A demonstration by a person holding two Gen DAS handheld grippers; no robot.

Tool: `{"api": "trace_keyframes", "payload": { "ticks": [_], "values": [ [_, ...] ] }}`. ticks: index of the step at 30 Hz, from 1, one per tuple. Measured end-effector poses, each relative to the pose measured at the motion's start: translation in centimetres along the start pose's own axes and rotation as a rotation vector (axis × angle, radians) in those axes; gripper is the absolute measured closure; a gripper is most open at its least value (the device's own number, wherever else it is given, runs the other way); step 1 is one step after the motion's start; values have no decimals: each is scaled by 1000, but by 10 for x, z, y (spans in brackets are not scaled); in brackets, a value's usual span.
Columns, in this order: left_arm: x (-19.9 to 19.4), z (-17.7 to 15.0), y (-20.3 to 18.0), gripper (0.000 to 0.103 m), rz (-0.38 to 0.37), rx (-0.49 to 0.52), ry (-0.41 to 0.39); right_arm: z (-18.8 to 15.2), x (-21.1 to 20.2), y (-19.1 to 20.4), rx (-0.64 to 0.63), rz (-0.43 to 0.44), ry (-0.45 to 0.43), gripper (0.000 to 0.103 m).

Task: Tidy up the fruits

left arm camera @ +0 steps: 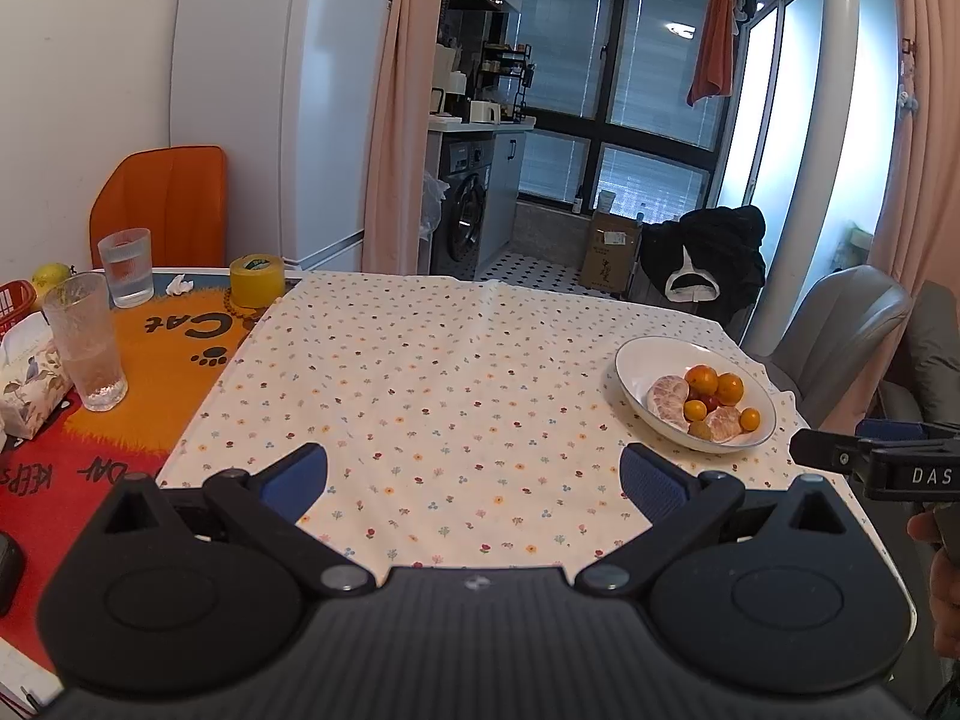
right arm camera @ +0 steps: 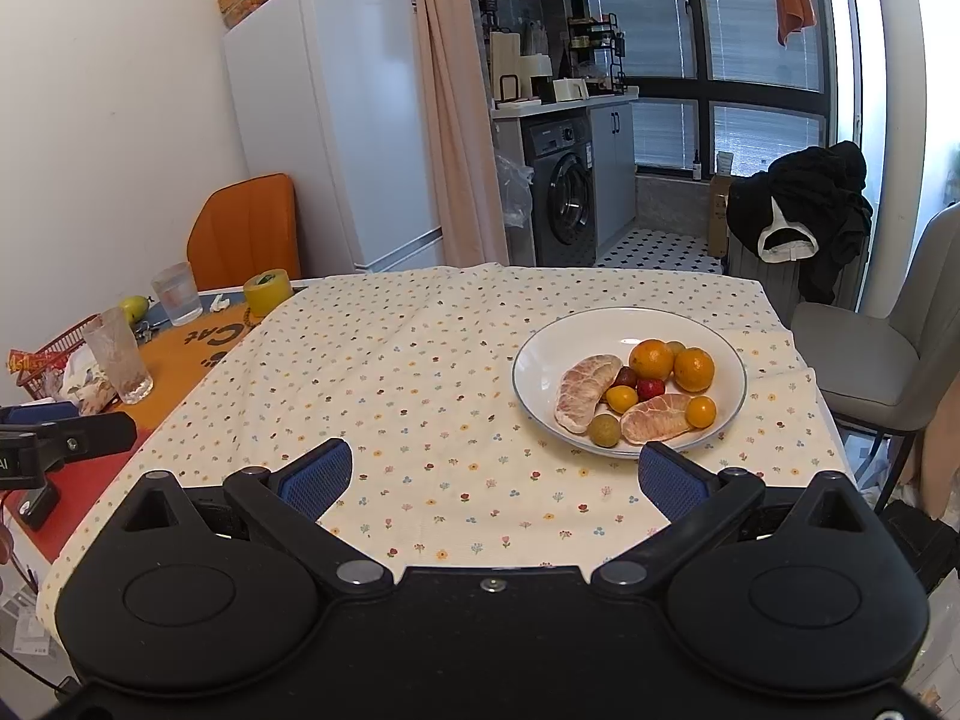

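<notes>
A white plate [right arm camera: 624,324] [left arm camera: 636,360] rests on the floral tablecloth [right arm camera: 420,372] at the right side of the table. It holds two peeled pomelo segments [right arm camera: 585,387], two oranges [right arm camera: 652,358], small yellow kumquats [right arm camera: 621,399], a red fruit [right arm camera: 650,387] and a greenish round fruit [right arm camera: 603,430]. My right gripper [right arm camera: 495,474] is open and empty, just in front of the plate's near rim. My left gripper [left arm camera: 474,477] is open and empty over bare cloth, left of the plate. The other gripper's body [left arm camera: 876,462] shows at the right edge.
On the orange mat at the left stand two glasses [left arm camera: 84,342], a yellow tape roll [left arm camera: 257,280], a tissue box [left arm camera: 27,384] and a red basket [right arm camera: 54,360] with a pear [right arm camera: 133,306] behind. A grey chair [right arm camera: 870,360] stands to the right, an orange chair [right arm camera: 246,228] at back left.
</notes>
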State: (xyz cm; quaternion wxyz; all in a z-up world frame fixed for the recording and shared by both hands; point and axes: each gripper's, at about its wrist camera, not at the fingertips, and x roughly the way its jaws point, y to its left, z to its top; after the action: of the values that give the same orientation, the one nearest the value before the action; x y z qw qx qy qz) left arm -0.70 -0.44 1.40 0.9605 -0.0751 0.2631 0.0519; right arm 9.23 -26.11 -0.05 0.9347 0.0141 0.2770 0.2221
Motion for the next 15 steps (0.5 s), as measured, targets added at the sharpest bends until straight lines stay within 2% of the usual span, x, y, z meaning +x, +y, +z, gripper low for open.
{"api": "trace_keyframes", "payload": {
  "ticks": [15],
  "values": [
    [-1,0,1,0,-2,3,1,0,1,0,0,1,-1,0]
  ]
}}
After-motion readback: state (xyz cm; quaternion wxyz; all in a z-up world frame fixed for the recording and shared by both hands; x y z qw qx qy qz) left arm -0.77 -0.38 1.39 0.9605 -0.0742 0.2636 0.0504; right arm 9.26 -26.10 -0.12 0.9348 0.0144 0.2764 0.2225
